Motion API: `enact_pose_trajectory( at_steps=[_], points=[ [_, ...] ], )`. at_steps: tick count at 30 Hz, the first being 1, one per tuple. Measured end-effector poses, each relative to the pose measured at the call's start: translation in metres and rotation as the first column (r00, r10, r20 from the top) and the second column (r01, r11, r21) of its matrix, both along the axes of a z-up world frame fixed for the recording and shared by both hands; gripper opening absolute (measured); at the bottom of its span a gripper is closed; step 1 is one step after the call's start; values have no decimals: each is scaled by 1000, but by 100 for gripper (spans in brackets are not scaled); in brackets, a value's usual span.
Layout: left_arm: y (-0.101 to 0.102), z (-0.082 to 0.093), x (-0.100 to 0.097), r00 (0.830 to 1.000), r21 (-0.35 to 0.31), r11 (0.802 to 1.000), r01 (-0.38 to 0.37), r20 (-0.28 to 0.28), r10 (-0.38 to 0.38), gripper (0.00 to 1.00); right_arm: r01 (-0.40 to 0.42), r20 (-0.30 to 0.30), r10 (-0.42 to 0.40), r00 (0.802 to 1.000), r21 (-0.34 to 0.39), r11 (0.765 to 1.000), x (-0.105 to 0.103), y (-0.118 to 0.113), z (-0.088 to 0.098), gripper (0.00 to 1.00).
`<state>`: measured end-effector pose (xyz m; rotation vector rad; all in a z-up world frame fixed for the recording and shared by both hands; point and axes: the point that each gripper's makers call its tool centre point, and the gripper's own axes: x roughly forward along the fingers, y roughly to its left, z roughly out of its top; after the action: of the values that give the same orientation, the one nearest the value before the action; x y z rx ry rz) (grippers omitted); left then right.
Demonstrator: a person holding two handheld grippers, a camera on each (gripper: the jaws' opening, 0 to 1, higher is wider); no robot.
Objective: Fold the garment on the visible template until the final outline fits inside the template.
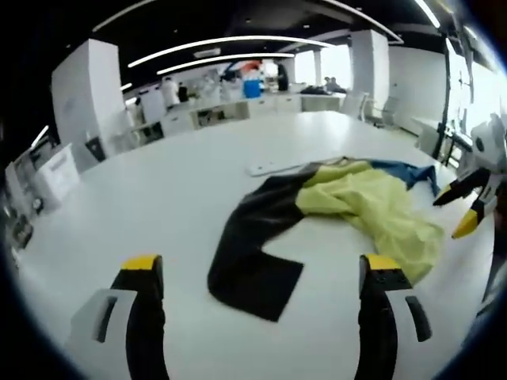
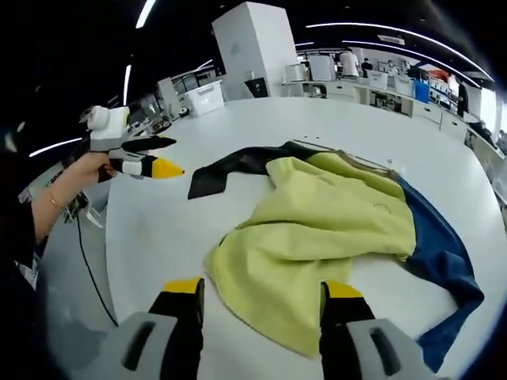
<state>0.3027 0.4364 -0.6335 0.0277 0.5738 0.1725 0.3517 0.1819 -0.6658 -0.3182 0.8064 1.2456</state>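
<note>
White table (image 2: pixel 198 229) bears crumpled garment (image 2: pixel 333 222), template outline hard to make out.

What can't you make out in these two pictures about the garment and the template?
- Template: a pale strip beyond the garment in the left gripper view; the cloth hides the rest, so its outline is unknown.
- Garment type: bunched yellow, black and blue cloth in both views.
- Blue sleeve end: runs into the right gripper view's rim.

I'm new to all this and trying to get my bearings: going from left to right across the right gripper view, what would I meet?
A hand holding the left tongs → the garment's black sleeve → its yellow body → its blue part.
</note>
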Motion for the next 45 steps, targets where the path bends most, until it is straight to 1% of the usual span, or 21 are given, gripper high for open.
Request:
enact_pose_trajectory(
  at_steps=[3,5,8,10,12,14,17,19,25,27,29,31,32,34,36,39,43,44,45],
  points=[
    [-5,2,-3,1000,-4,1000,12,-2,-13,99,-42,6,42,999,0,999,-6,12,2,55],
    [-9,4,-5,1000,-1,1000,19,-6,-20,99,-90,18,90,996,1,996,-13,21,3,53],
    [-14,5,-8,999,2,1000,30,-10,-30,99,-151,52,151,987,-3,989,-21,36,3,49],
    [-14,4,-9,999,14,999,38,-12,-38,99,-180,65,180,982,-13,984,-24,42,1,47],
    [-13,2,-12,999,15,999,35,-29,-35,99,-196,82,197,977,-15,980,-26,51,0,43],
    [-12,3,-14,999,14,999,30,-20,-30,99,-227,86,228,970,-24,974,-30,57,-2,41],
    [-11,3,-19,1000,7,1000,25,-19,-25,99,-253,75,254,964,-25,967,-35,65,-5,41],
    [-11,4,-22,1000,10,1000,24,-19,-23,99,-277,65,279,958,-35,960,-40,71,-11,40],
    [-15,4,-26,999,7,1000,30,-13,-30,99,-315,54,317,947,-47,948,-48,81,-23,32],
    [-14,1,-27,999,9,1000,29,-14,-29,99,-327,55,330,942,-53,943,-50,84,-26,30],
    [-13,-3,-30,999,6,1000,23,-26,-23,99,-334,53,337,940,-60,941,-51,88,-30,25],
    [-14,-5,-32,999,2,1000,21,-25,-21,99,-341,49,344,938,-64,938,-52,90,-33,22],
    [-16,-6,-32,999,-5,1000,22,-26,-23,99,-344,48,348,936,-70,936,-52,92,-35,22],
    [-18,-8,-34,999,-9,1000,24,-28,-24,98,-348,44,354,934,-97,932,-52,92,-41,22],
    [-19,-8,-35,999,-9,1000,23,-30,-23,98,-355,67,365,929,-124,926,-50,91,-44,21],
    [-21,-7,-35,999,-8,999,31,-27,-31,98,-367,77,382,921,-156,917,-49,88,-49,21],
    [-25,-6,-33,999,-13,999,47,-27,-47,97,-378,106,404,909,-202,903,-45,85,-58,15],
    [-27,-5,-33,998,-14,999,51,-27,-52,97,-384,107,412,905,-212,899,-45,84,-59,14],
    [-28,-4,-32,998,-15,998,54,-27,-55,97,-383,105,411,905,-217,898,-45,84,-61,14]
  ],
)
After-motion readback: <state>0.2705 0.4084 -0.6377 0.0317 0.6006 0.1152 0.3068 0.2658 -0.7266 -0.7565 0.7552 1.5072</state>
